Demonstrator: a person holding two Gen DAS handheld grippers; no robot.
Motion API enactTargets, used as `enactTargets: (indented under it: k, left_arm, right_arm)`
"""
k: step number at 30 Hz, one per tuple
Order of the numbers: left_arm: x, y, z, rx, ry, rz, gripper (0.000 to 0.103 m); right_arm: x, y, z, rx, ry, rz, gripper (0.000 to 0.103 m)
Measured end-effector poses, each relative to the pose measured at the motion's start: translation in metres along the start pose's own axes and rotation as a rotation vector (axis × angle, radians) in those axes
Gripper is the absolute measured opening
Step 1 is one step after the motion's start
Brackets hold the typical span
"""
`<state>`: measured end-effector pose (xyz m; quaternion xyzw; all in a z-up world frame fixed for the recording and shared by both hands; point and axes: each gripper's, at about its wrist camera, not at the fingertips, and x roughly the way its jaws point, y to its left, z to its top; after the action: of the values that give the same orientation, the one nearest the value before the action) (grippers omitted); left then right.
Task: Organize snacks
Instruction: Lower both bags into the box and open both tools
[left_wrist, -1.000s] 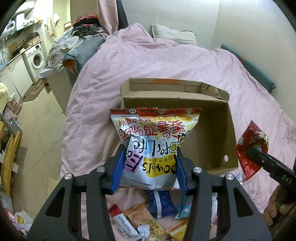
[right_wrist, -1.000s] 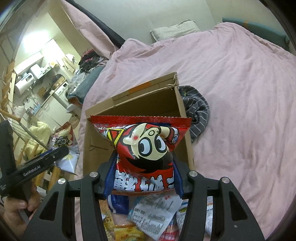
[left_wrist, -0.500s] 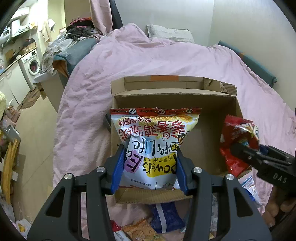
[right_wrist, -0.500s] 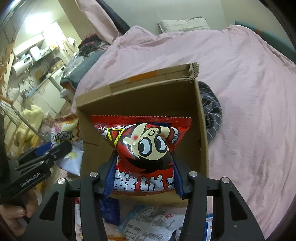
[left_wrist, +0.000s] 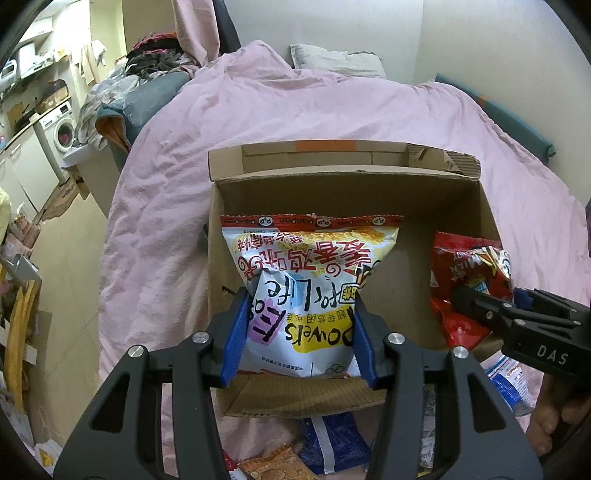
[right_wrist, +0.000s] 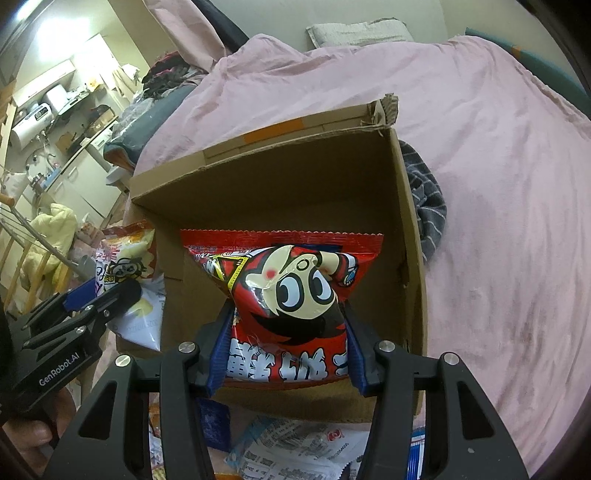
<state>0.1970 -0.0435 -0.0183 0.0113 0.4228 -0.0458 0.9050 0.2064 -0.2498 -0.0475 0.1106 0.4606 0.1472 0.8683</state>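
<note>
The left gripper (left_wrist: 301, 334) clamps a white-and-yellow puffed snack bag (left_wrist: 308, 291) over the open brown cardboard box (left_wrist: 343, 192) on the pink quilt (left_wrist: 332, 107). The right gripper (right_wrist: 288, 349) clamps a red cartoon-face snack bag (right_wrist: 291, 291) over the box's right side.

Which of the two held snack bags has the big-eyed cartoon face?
The red bag in the right claw; the left claw holds a white and yellow bag.
</note>
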Motion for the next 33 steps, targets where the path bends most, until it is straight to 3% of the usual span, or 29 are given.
enactTargets:
  k: [15,24,26,31,33]
  left_arm:
    - [0.005,0.004,-0.002,-0.008,0.024,-0.012,0.050]
    - [-0.006,0.008,0.000,-0.029,-0.024,-0.014,0.086]
    - [-0.008,0.011,0.001,-0.048,-0.030,-0.022,0.089]
    - [-0.006,0.013,0.001,-0.054,-0.020,-0.019,0.089]
    - [-0.006,0.013,0.001,-0.053,-0.019,-0.019,0.089]
  right_arm:
    - [0.001,-0.001,0.002,0.005,-0.008,0.015,0.056]
    - [-0.003,-0.001,0.003,0.016,-0.024,0.034,0.058]
    - [-0.005,-0.003,0.003,0.029,-0.030,0.047,0.063]
    - [-0.013,-0.007,0.005,0.057,-0.073,0.064,0.089]
    - [-0.016,-0.008,0.006,0.064,-0.089,0.071,0.089]
